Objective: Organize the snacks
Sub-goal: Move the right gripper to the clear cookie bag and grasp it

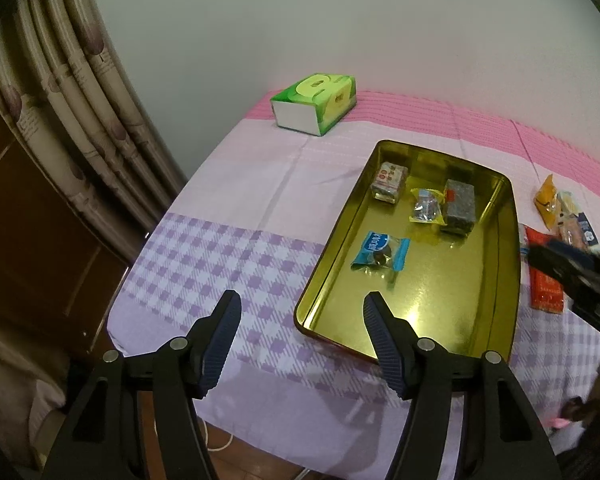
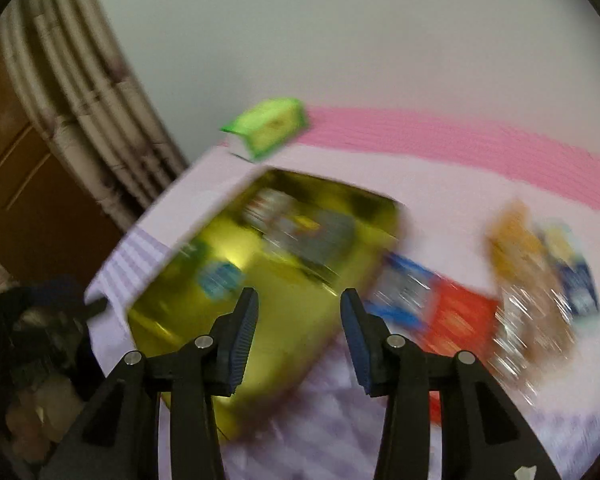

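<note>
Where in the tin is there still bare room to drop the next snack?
The near half of the gold tin is bare, from the blue packet to the near rim. The right side beside the dark block is also free. The far end is crowded: dark block, yellow-edged packet, red-label pack.

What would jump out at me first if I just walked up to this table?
Probably the shiny gold tray in the middle of the checked cloth, holding four wrapped snacks, one a blue packet. Behind it, near the wall, sits a bright green tissue box. More snack packets, including a red one, lie on the cloth to the tray's right.
</note>
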Available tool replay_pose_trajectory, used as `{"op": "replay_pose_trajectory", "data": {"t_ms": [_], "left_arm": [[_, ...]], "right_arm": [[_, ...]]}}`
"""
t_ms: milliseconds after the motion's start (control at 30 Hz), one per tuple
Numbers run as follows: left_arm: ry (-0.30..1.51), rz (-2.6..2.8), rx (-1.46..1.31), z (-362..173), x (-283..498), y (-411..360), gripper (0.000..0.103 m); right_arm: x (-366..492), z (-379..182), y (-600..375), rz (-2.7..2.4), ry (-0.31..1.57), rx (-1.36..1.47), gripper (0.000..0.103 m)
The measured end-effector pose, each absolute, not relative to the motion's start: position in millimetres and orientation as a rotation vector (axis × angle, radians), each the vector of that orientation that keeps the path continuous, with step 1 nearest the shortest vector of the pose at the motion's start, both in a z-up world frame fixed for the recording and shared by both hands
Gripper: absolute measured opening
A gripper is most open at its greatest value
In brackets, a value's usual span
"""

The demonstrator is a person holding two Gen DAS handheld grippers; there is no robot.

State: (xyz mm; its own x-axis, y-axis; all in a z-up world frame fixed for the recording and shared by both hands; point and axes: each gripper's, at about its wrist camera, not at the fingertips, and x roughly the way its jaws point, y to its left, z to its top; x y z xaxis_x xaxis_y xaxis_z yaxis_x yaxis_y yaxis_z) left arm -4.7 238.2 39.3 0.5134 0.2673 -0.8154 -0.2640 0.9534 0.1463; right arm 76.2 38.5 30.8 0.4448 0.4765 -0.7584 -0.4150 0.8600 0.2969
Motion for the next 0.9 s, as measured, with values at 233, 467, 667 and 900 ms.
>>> {"op": "replay_pose_trajectory", "data": {"t_ms": [233,467,667,900], "left_arm": [[0.983,0.317,0.027,38.9,-5.9,230.3,0.067],[0.987,0.31,0.056,37.7,-6.5,223.5,0.068],[1.006,0.304,0.045,34.2,-4.1,226.5,0.068],[1.006,0.303,0.055,33.3,-3.5,225.4,0.068]], "right_arm": [[70.9,24.7,-52.5,0.315,0.966,0.087,0.042],[92.2,14.7,-57.4,0.269,0.984,0.045,0.05],[115.2,-8.0,-44.5,0.199,1.029,-0.085,0.05],[115.7,-10.5,-37.9,0.188,1.029,-0.176,0.033]]}}
